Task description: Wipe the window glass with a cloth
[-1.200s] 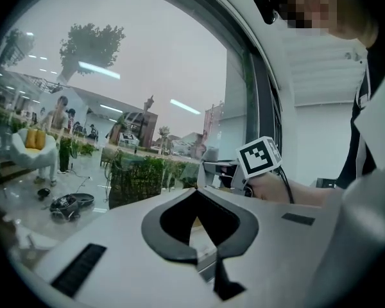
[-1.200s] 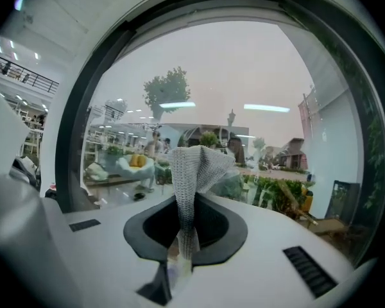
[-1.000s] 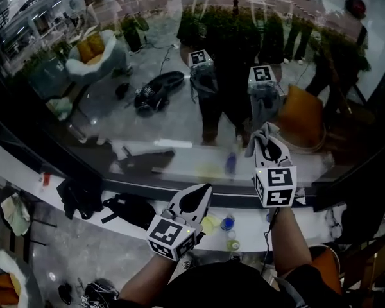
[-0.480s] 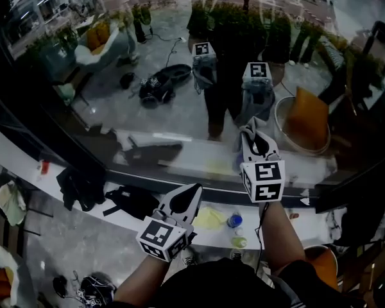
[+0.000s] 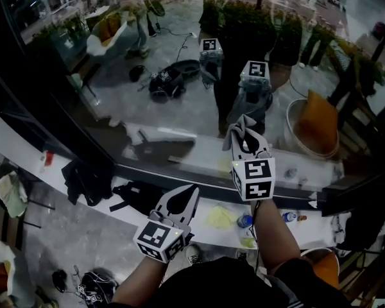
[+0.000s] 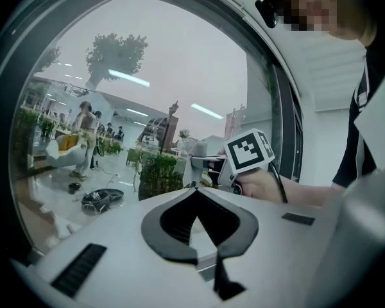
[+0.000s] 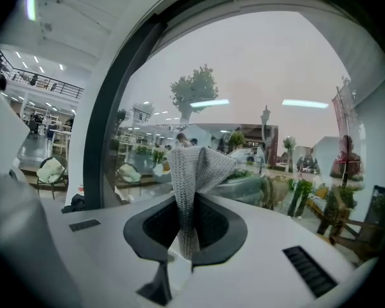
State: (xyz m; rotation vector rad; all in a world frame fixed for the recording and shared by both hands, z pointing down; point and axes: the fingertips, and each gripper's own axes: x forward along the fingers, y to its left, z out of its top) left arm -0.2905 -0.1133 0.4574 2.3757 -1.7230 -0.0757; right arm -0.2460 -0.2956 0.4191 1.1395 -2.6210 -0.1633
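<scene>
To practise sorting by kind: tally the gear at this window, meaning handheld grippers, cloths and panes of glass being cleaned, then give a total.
Grippers: 2 (left gripper, shut and empty; right gripper, shut on the cloth)
Cloths: 1 (grey cloth)
Window glass: 1
Total: 4

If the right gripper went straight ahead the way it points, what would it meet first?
Most likely the window glass. The cloth pinched in the right gripper sticks out past its tongs, so it would touch first; how near the pane is, I can't tell.
</scene>
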